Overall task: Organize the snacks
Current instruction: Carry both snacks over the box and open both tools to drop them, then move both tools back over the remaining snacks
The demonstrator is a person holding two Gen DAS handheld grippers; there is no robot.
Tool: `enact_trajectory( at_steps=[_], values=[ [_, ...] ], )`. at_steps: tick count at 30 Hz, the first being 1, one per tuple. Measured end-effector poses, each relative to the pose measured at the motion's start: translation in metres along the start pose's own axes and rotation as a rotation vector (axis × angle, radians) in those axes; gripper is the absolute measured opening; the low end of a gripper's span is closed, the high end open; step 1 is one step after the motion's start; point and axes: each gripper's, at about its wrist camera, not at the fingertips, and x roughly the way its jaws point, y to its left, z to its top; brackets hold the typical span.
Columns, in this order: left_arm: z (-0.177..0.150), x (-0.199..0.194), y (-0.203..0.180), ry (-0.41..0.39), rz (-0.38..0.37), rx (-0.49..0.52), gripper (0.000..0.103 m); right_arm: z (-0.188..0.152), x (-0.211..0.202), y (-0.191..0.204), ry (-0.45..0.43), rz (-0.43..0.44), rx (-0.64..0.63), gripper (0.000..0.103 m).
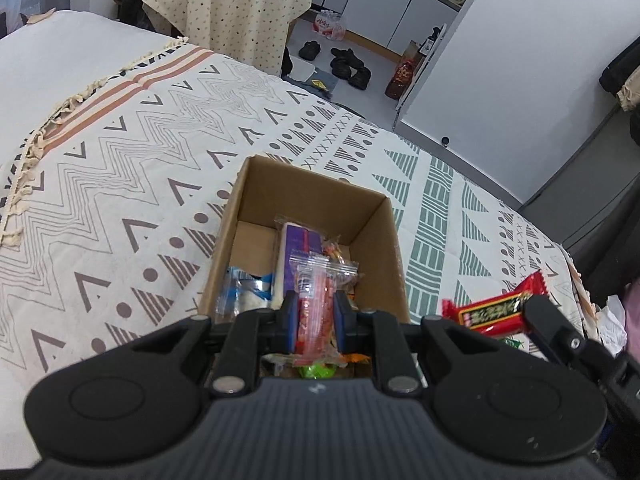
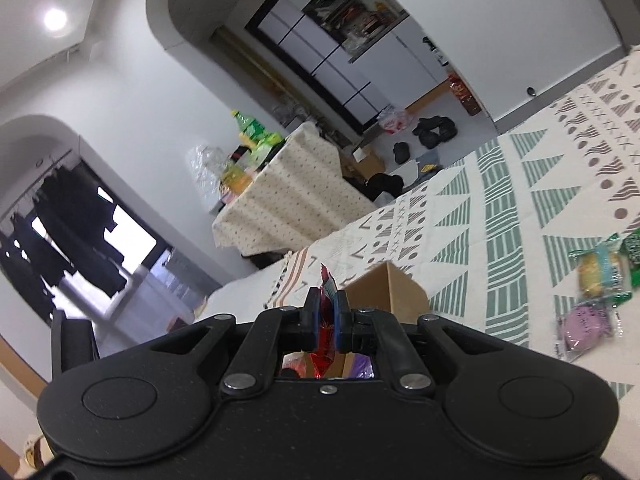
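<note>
Snacks fill the cardboard box [image 1: 372, 216]; left gripper [image 1: 316, 320] pinches a clear orange packet [image 1: 316, 292] above it, right gripper [image 2: 329, 312] pinches a red wrapper [image 2: 329, 284].

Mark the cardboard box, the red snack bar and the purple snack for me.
cardboard box [image 1: 308, 196]: left wrist view, inside of far wall.
red snack bar [image 1: 494, 312]: left wrist view, wrapper middle.
purple snack [image 2: 586, 326]: right wrist view, packet centre.

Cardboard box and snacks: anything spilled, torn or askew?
Nothing stands out. The cardboard box sits upright on the bedspread, snacks lie inside, and both jaws hold intact packets: clear orange packet, red packet.
</note>
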Motion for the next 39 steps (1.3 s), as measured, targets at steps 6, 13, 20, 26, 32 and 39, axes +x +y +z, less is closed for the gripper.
enact_trajectory(
  at_steps=[6, 13, 20, 26, 32, 39],
  values=[
    [0.008, 0.011, 0.003, 0.01, -0.015, -0.011, 0.017, 0.001, 0.015, 0.001, 0.017, -0.01, -0.013, 0.007],
    [0.018, 0.026, 0.001, 0.02, -0.029, 0.004, 0.017, -0.009, 0.039, 0.011, 0.048, -0.027, -0.052, 0.007],
    [0.023, 0.029, -0.003, -0.003, 0.038, 0.043, 0.056, -0.014, 0.042, 0.026, 0.035, -0.096, -0.135, 0.055],
    [0.015, 0.02, 0.002, -0.022, 0.043, 0.043, 0.069, -0.008, 0.029, 0.021, 0.022, -0.145, -0.121, 0.058],
    [0.005, 0.012, 0.002, -0.025, 0.068, 0.039, 0.081, -0.006, 0.017, 0.017, 0.041, -0.207, -0.121, 0.066],
    [-0.005, -0.002, -0.013, -0.053, 0.077, 0.063, 0.084, -0.001, 0.0, 0.021, 0.048, -0.251, -0.161, 0.078]
  ],
)
